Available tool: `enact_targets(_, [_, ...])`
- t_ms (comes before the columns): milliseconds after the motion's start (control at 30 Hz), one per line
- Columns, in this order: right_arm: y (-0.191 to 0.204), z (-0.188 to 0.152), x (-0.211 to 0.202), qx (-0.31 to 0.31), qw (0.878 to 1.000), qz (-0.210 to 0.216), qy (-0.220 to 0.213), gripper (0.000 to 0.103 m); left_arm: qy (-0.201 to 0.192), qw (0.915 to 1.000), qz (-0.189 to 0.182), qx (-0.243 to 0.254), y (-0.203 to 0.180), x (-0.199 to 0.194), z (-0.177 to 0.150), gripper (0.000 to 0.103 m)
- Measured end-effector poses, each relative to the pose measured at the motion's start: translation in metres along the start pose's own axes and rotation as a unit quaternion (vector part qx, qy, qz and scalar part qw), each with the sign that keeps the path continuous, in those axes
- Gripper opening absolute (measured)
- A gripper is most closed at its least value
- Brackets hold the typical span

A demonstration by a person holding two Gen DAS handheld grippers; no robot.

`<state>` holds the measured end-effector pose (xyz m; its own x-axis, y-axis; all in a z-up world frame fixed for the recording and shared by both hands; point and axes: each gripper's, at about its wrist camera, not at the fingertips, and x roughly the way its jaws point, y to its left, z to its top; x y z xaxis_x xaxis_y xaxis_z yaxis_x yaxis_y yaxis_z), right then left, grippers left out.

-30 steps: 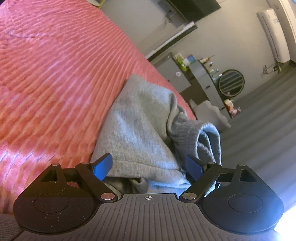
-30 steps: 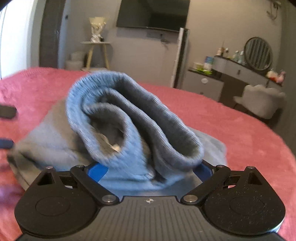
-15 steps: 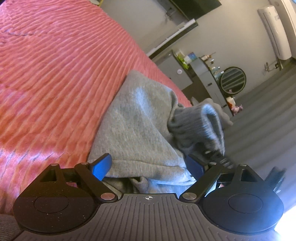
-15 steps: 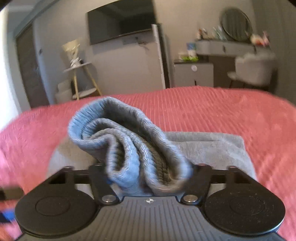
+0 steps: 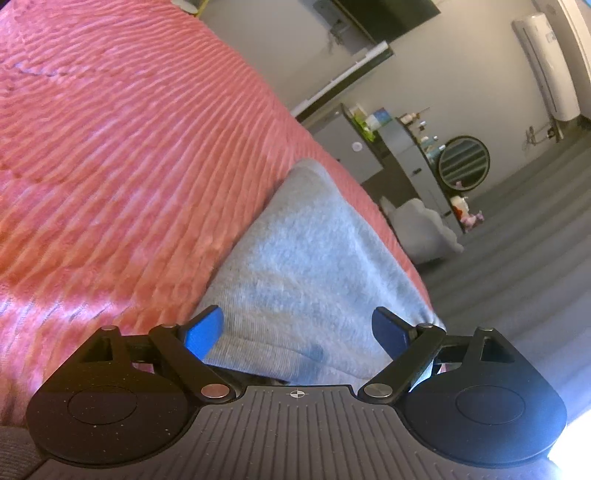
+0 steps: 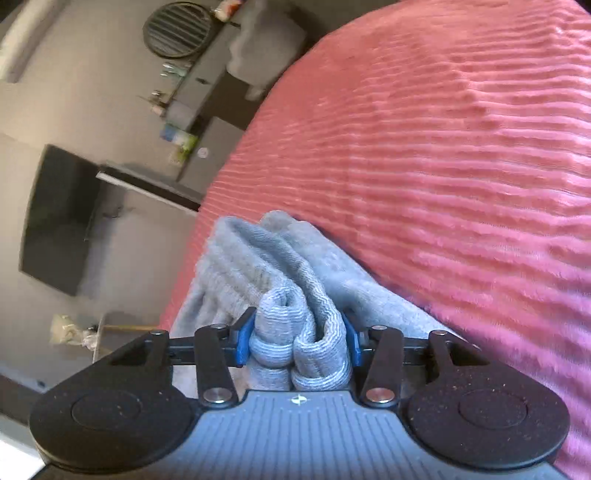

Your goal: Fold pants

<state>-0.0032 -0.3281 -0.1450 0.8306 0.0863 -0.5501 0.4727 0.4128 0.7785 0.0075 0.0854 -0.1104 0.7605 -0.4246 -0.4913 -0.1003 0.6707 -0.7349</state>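
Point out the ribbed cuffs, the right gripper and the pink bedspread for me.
ribbed cuffs (image 6: 299, 347): right wrist view, on the bunched folds between the pads.
right gripper (image 6: 297, 338): right wrist view, midway between the fingertips.
pink bedspread (image 6: 461, 166): right wrist view, on bare ribbed fabric.

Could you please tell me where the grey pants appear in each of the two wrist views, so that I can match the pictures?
Left wrist: the pants lie flat at lower centre, running up from between the open left claw fingers.
Right wrist: the pants sit bunched at lower centre-left, their ribbed cuffs pinched in the right claw.
Shared landmark: the round mirror, right of centre in the left view, top left in the right view.
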Motion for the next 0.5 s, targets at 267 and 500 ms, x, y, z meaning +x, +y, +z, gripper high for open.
enact_targets(267, [0.046,0.01,-0.043,-0.136,0.989,-0.001,-0.049,0.061,0.001,0.9999,0.013,0.011,-0.004,0.002,-0.002,0.093])
enact_targets(500, [0.085,-0.032,-0.056,-0.313,0.946,0.08,-0.014,0.045,0.004,0.9997,0.022,0.013,-0.006,0.003,-0.002,0.093])
